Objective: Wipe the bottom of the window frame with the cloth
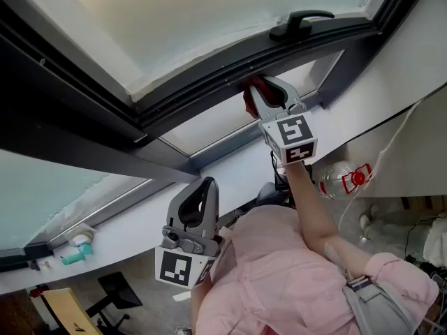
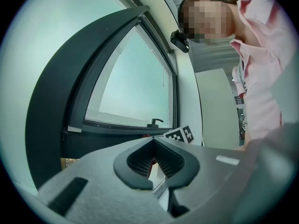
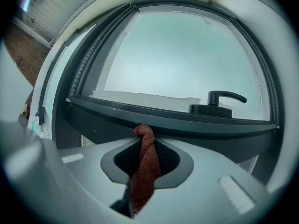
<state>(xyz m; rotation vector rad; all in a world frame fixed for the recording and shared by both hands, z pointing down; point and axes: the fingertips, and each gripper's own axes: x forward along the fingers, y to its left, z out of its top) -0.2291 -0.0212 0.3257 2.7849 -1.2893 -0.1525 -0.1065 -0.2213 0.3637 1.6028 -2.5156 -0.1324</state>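
In the head view my right gripper (image 1: 255, 88) reaches up to the dark bottom rail of the window frame (image 1: 202, 86). It is shut on a rust-red cloth (image 1: 249, 96). Seen from the right gripper view, the twisted cloth (image 3: 145, 167) runs out between the jaws of the right gripper (image 3: 145, 135), and its tip touches the underside of the rail (image 3: 187, 121). My left gripper (image 1: 207, 185) hangs low over the sill, apart from the frame, shut with nothing in it. The left gripper view shows its jaws (image 2: 153, 143) closed together, with the window beyond.
A black window handle (image 1: 300, 21) sits on the rail to the right of the cloth. The white sill (image 1: 230, 169) runs below. A plastic bottle with a red label (image 1: 342, 179) stands at the right, and a teal object (image 1: 73, 257) lies at the far left.
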